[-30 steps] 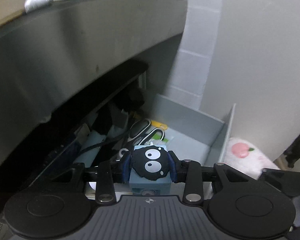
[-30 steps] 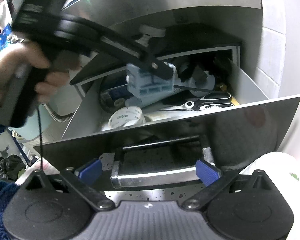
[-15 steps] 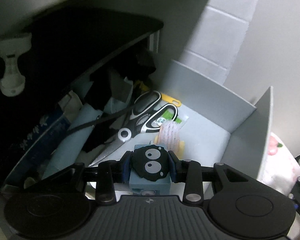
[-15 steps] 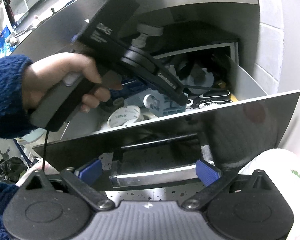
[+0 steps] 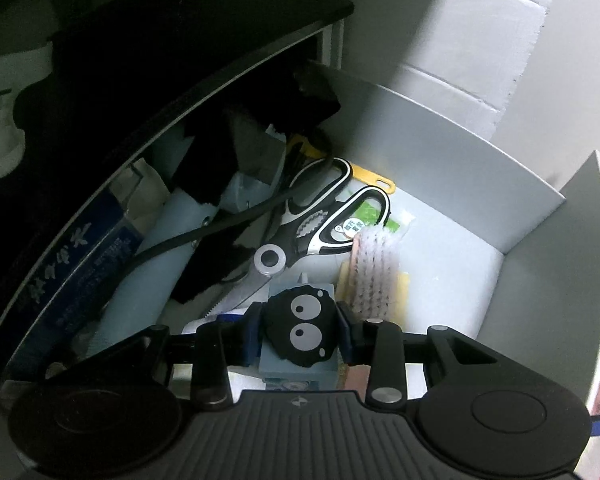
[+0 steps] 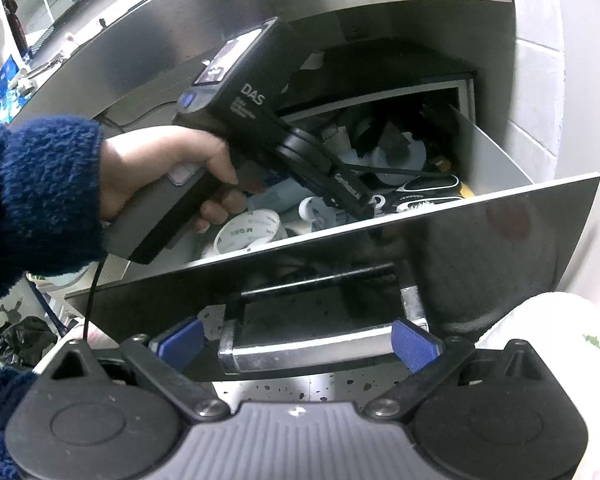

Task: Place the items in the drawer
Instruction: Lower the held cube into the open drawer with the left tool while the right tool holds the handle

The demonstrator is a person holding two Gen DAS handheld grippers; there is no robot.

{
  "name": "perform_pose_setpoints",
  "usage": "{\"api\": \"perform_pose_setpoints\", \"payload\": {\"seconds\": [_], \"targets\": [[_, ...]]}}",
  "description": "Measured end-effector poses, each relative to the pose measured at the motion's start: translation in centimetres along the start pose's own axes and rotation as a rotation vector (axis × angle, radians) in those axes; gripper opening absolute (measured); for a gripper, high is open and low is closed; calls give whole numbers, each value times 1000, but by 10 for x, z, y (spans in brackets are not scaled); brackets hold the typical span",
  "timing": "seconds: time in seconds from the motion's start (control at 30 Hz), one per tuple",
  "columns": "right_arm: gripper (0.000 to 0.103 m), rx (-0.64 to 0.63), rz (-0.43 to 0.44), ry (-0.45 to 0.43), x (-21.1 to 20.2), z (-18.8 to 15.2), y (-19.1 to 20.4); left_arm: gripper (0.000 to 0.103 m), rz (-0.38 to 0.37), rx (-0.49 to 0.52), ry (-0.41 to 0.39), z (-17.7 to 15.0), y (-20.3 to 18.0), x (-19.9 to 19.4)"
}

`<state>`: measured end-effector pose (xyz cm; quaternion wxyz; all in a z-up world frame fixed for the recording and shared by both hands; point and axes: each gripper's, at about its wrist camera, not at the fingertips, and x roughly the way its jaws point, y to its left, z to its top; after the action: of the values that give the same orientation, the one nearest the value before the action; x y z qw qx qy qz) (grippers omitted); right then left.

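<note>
Left tool [image 5: 299, 334]: clamped on block [image 5: 298, 356], face toward camera, long axis upright between the pads.
Drawer [image 5: 440, 152]: beneath tool; scissors [image 5: 300, 236] just beyond.
Right tool [image 6: 296, 344]: wide, straddling handle [image 6: 312, 350].

My fuzzy fleece sleeve [image 6: 32, 200] hangs over the drawer's glossy dark front [image 6: 500, 240] and its polished metal handle [image 6: 312, 350].

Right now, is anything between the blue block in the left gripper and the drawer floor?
Partly. The block hangs over the scissors' blade tips and a brush; bare drawer floor lies right of it.
</note>
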<state>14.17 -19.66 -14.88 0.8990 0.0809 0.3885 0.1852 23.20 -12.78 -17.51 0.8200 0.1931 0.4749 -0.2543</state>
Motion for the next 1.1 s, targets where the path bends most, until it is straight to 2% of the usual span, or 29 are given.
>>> {"api": "perform_pose_setpoints", "payload": {"seconds": [0.67,0.83,1.1], "targets": [[101,5,5,-2,-2,-1,-2,43,65,15,15,2,5,12],[101,5,5,-1,-1,0,-2,54,79,43,-6,2,0,6],[101,-2,3,-3,-2,0,-1,58,84,100,-43,0,-10,-12]]}}
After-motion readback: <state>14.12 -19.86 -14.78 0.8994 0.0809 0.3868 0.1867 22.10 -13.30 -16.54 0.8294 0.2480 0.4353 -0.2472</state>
